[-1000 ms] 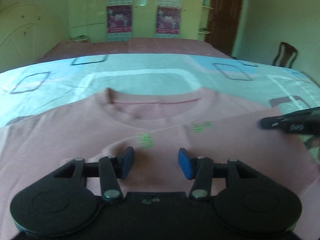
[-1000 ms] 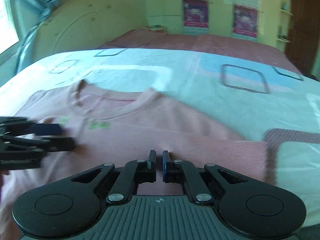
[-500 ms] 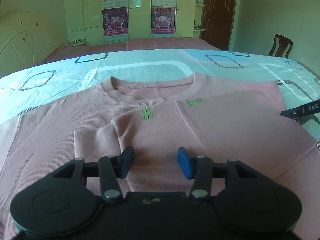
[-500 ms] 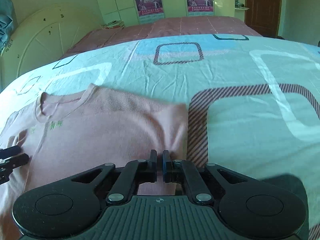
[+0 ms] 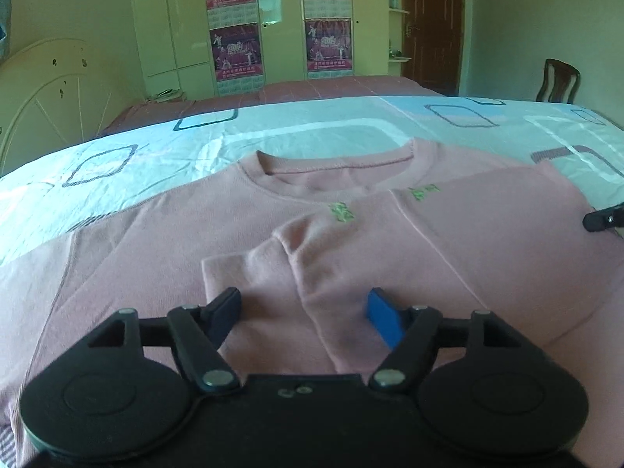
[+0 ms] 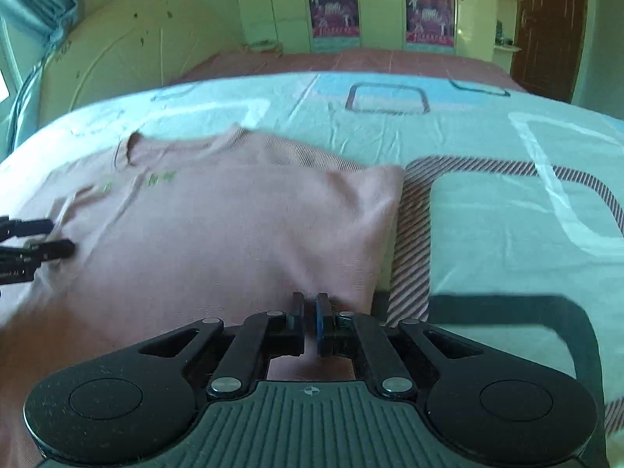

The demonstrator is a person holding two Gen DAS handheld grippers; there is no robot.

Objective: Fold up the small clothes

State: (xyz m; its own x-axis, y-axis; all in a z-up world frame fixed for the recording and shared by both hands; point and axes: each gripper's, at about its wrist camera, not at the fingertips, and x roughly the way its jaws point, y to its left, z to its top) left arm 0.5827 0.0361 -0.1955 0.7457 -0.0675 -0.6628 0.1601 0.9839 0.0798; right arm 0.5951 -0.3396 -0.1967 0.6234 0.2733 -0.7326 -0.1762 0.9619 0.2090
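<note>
Hovering over the pink sweater (image 5: 448,241), my left hand-held gripper (image 5: 304,308) has its jaws spread wide with nothing between them but the cloth lying flat below; the sweater lies on the bed (image 5: 273,136), its neckline (image 5: 335,167) ahead of the left hand-held gripper and its green embroidery (image 5: 341,211) just short of that; one sleeve (image 5: 249,273) is folded in across the chest, its cuff end lying just ahead of my left finger (image 5: 224,306); the blue pad of the other finger (image 5: 384,321) sits over the folded body panel.

My right hand-held gripper (image 6: 311,321) has its jaws pressed nearly together at the sweater's lower right part, close to the folded side edge (image 6: 390,234); pink fabric shows in the slit between the pads, but I cannot tell for certain whether cloth is pinched there; the sweater spreads ahead and to the left of this hand-held gripper, and the patterned sheet (image 6: 507,214) lies bare to its right.

From the right wrist the tips of my left hand-held gripper show far off to the left, apart; from the left wrist the tip of my right hand-held gripper (image 5: 604,218) shows at the far right edge, over the sweater's side.

Beyond the bed stand a wardrobe with posters (image 5: 280,23), a dark door (image 5: 433,27) and a chair (image 5: 557,85).
</note>
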